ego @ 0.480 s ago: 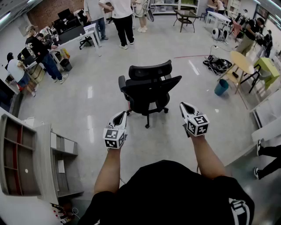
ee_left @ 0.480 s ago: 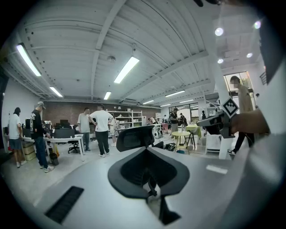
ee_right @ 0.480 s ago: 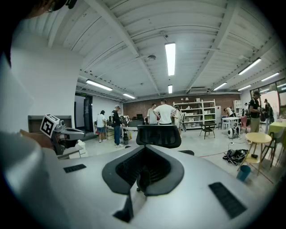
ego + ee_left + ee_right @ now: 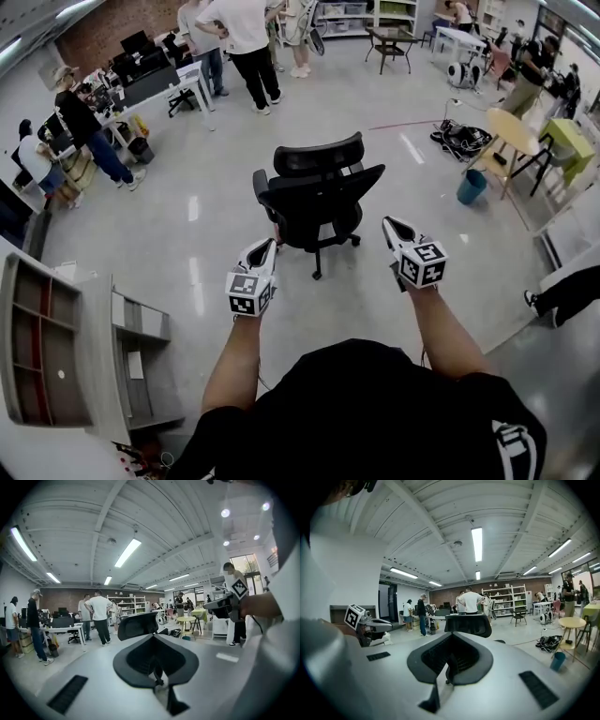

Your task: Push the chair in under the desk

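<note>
The black mesh office chair with a headrest stands alone on open floor, just ahead of both claws and between their lines of aim, apparently with its backrest toward the person. No desk stands beside it. The nearest one I can make out is a long white desk with monitors, far ahead and off to the outer side of the left claw, so the push probably needs steering that way. The left claw's jaws are pressed together on nothing, and the right claw is likewise closed and empty, both aimed nearly level. A good push would set the two closed tips against the backrest frame at equal height, one on each side, and press evenly so the castors roll straight and the seat does not swivel. The glossy pale grey floor looks smooth and should let the wheels run freely. The room is busy: standing people are grouped well beyond the chair, a round wooden table sits far out past the right claw, and a small teal bin stands near that table.
</note>
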The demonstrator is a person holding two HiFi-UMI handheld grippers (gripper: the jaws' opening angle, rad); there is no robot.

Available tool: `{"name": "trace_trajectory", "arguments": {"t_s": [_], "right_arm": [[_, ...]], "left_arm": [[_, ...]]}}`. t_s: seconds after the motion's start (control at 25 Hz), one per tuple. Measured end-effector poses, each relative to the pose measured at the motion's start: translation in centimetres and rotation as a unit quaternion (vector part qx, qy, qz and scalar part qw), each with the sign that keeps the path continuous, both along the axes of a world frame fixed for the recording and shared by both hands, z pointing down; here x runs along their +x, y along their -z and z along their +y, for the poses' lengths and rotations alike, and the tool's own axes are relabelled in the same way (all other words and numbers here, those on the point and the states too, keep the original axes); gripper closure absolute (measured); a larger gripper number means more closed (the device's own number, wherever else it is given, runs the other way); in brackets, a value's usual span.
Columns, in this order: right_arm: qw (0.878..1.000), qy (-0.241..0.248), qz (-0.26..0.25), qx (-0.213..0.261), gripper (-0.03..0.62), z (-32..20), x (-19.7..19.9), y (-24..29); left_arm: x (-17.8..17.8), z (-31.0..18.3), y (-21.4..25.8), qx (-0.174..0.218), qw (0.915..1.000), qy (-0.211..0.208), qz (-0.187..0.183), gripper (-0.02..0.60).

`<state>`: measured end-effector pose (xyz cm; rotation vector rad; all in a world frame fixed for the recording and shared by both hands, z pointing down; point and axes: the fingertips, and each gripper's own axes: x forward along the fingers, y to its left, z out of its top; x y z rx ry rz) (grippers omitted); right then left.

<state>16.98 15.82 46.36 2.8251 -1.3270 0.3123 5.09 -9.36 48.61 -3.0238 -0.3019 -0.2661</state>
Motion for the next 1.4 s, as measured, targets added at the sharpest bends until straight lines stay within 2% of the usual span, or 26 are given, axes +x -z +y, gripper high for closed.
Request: {"name": "trace_trajectory", "arguments": {"t_s": [0.28, 0.64, 1.0, 1.4], "right_arm": [[1.000, -0.007, 0.003, 0.000, 0.597, 0.2, 0.2, 0.2], [1.000, -0.015, -0.006, -0.011, 0.597, 1.1, 2.8, -1.0], [1.000, -0.001, -0.012, -0.010, 0.597, 0.5, 9.4, -2.0], [1.000, 0.014, -0.019, -0.019, 0.597, -0.5, 19.6, -3.4]], "left_arm": [[0.2, 0.2, 0.2, 0.004, 1.0000, -0.007, 0.003, 0.569], [2.1, 0.6, -1.1, -0.002, 1.0000, -0.003, -0.004, 0.569], [7.6, 0.3, -1.2, 0.003, 0.9998, 0.015, -0.013, 0.569], [16.3, -0.3, -3.0, 0.009, 0.9988, 0.037, -0.031, 0.569]]}}
